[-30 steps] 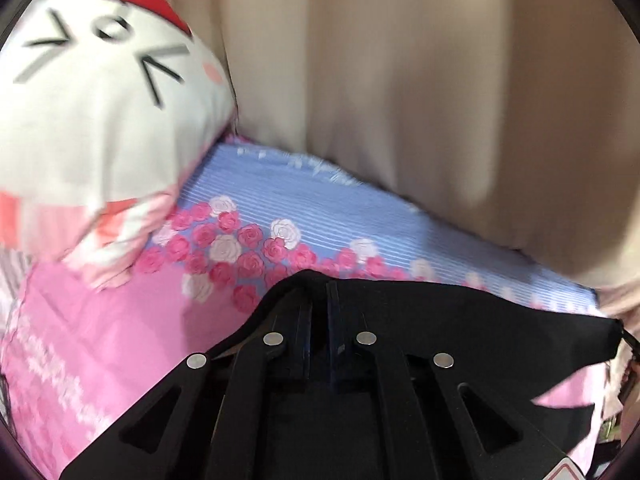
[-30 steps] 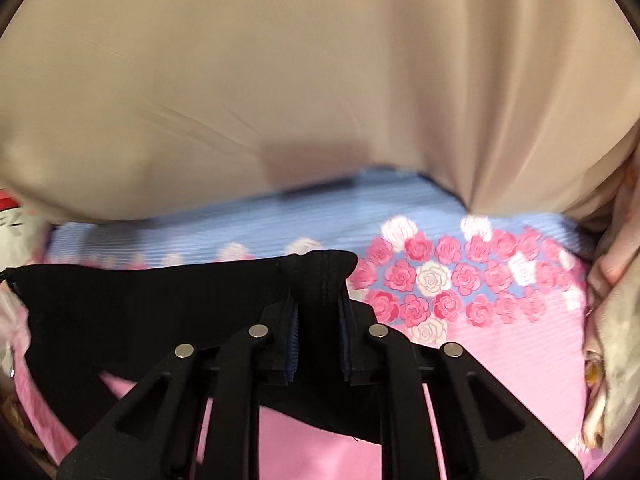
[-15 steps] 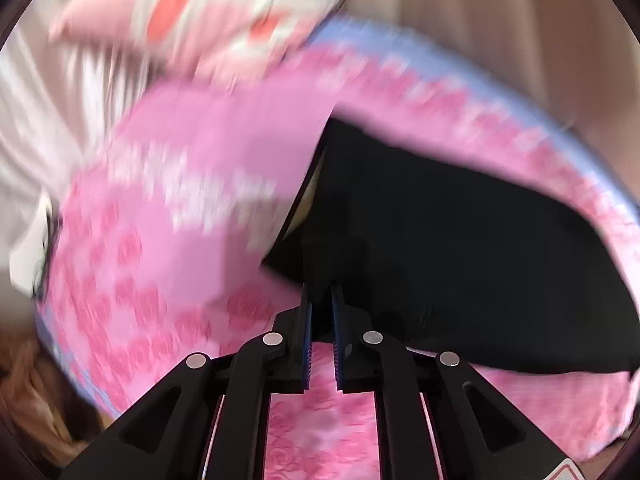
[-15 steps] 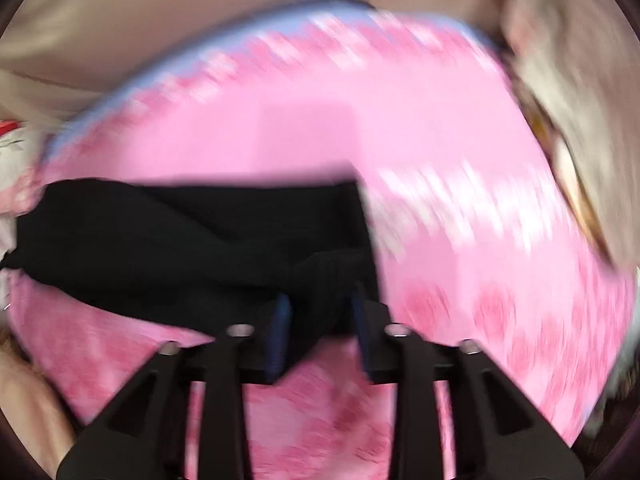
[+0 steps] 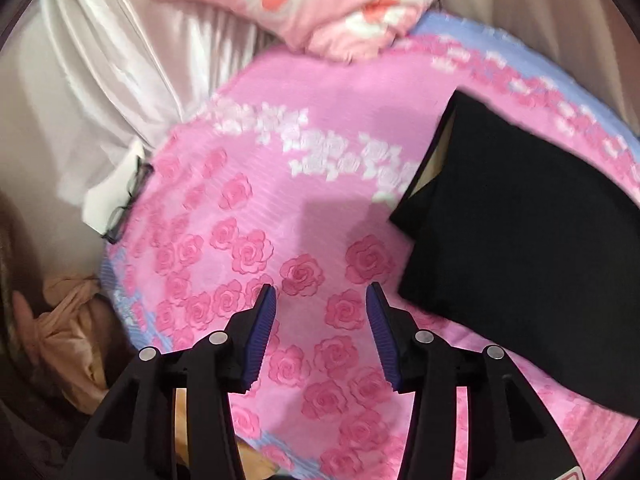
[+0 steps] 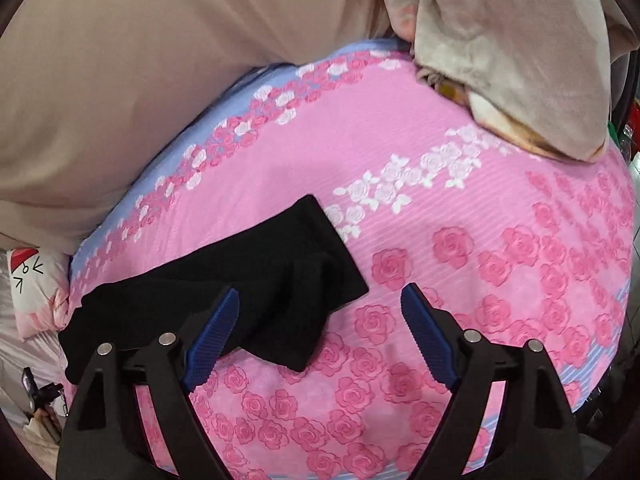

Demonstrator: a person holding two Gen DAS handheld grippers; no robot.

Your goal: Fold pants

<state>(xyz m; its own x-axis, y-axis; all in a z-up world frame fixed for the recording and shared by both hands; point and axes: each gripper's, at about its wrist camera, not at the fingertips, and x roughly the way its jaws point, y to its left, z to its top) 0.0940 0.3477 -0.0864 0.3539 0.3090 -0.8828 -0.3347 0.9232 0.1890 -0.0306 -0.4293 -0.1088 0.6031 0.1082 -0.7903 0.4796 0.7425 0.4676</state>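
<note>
The black pants (image 5: 520, 216) lie folded flat on the pink rose-print bed sheet (image 5: 280, 208). In the left wrist view they are to the right of my left gripper (image 5: 320, 300), which is open and empty above the sheet. In the right wrist view the pants (image 6: 260, 280) lie left of centre, with one corner reaching between the jaws of my right gripper (image 6: 320, 300), which is open and holds nothing.
A cartoon pillow (image 5: 320, 4) and white satin cloth (image 5: 100, 72) lie at the bed's far left, with glasses (image 5: 128, 200) at the sheet's edge. A beige curtain (image 6: 140, 60) hangs behind. A crumpled beige blanket (image 6: 512, 48) sits at the far right.
Both grippers held the pants up, brought them down onto the sheet, then opened and let go. The pants now lie folded on the bed and both grippers have drawn back.
</note>
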